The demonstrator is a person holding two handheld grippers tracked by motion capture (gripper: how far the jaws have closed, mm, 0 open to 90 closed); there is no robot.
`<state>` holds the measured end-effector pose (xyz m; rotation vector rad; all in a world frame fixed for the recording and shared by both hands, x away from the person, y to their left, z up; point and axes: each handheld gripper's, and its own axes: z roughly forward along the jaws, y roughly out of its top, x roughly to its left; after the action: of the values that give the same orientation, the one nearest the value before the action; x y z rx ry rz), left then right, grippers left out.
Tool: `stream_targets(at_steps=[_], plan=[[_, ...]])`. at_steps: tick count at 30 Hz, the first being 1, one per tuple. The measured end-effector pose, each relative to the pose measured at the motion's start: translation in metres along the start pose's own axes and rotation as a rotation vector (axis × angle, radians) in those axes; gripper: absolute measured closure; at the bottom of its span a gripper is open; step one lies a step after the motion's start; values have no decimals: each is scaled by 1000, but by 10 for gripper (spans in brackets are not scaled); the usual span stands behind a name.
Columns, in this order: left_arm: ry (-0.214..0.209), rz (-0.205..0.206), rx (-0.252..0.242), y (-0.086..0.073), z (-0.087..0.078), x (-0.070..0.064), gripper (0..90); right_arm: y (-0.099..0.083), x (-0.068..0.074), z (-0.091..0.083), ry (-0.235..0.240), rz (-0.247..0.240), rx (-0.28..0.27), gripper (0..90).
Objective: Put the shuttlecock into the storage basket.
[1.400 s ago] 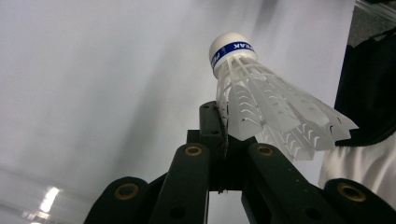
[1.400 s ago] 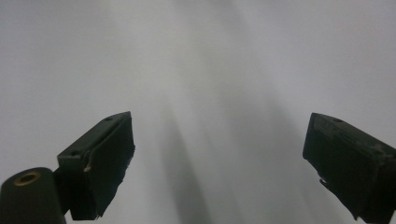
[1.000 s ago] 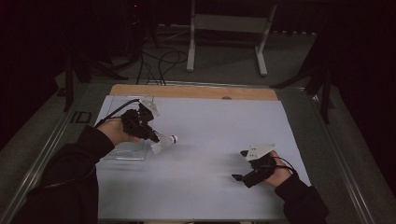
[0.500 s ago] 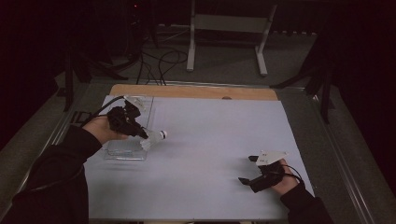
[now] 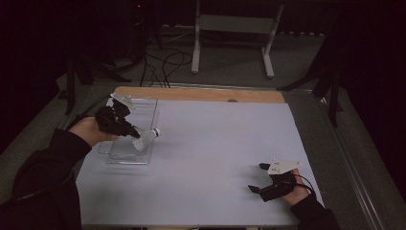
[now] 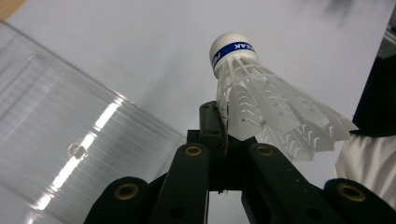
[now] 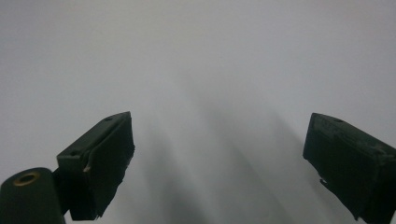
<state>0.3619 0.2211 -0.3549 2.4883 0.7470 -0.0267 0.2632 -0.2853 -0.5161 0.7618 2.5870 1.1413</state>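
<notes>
The left gripper [image 5: 125, 129] has its jaws pressed together on the feather skirt of a white shuttlecock [image 6: 261, 107], held above the right edge of a clear plastic box [image 5: 129, 143] on the worktop [image 5: 215, 158]. The right gripper [image 5: 258, 178] rests low at the near right, jaws spread wide around nothing. Whether the box holds anything is hard to make out.

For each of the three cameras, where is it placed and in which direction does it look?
High view: above the person's side, looking forward and down on the table; both forearms, left gripper, right gripper.
Left gripper view: on the left gripper, along shut jaws pinching the shuttlecock beside the clear box.
Right gripper view: on the right gripper, open jaws over bare table.
Shared: high and left gripper views both show shuttlecock and box.
</notes>
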Motion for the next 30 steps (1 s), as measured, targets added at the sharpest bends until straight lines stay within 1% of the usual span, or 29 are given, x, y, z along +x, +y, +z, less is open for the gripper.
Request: stream_targets(at_steps=[2,3,6,7,10,11,12,14,15,17,19,21,22,23,24,25,26,27,30], plan=[[13,-13,-17,-1,-4,2,900,-2,1,0,-1,3,-2,89],[31,-14,-18,-2,-7,3,900,-2,1,0,-4,-1,-1,89],[60,-39,-35,-4,-10,5,900,-3,3,0,-6,-1,2,89],[72,-39,-35,-4,-11,7,900,-3,3,0,-6,-2,0,89],[89,-57,-53,-5,-12,9,900,-2,3,0,-7,0,-5,89],[107,-58,-56,-5,-14,10,900,-2,3,0,-5,2,-6,89],[121,-69,-63,-5,-15,11,900,-2,3,0,-4,3,-7,89],[123,-72,-71,-5,-15,12,900,-2,3,0,-7,1,-5,89],[155,-93,-87,-5,-17,13,900,-2,3,0,-5,1,-9,89],[163,-105,-112,-5,-18,14,900,-1,3,0,-6,-2,-9,89],[181,-111,-116,-5,-19,14,900,-1,3,0,-8,-5,-9,89],[194,-123,-132,-5,-20,15,900,-1,3,0,-10,-7,-6,89],[215,-124,-135,-5,-21,15,900,-1,4,0,-10,-8,-7,89],[232,-141,-142,-5,-22,15,900,-1,4,0,-9,-4,-8,89],[234,-148,-146,-5,-22,15,900,-1,4,0,-11,-4,-7,89],[247,-146,-144,-5,-22,15,900,-1,4,0,-10,-3,-10,89],[275,-141,-138,-5,-21,13,900,-1,4,0,-8,0,-15,89],[293,-143,-135,-5,-21,13,900,0,4,0,-8,-1,-15,89],[334,-157,-155,-6,-22,12,900,0,5,0,-4,-4,-15,89]])
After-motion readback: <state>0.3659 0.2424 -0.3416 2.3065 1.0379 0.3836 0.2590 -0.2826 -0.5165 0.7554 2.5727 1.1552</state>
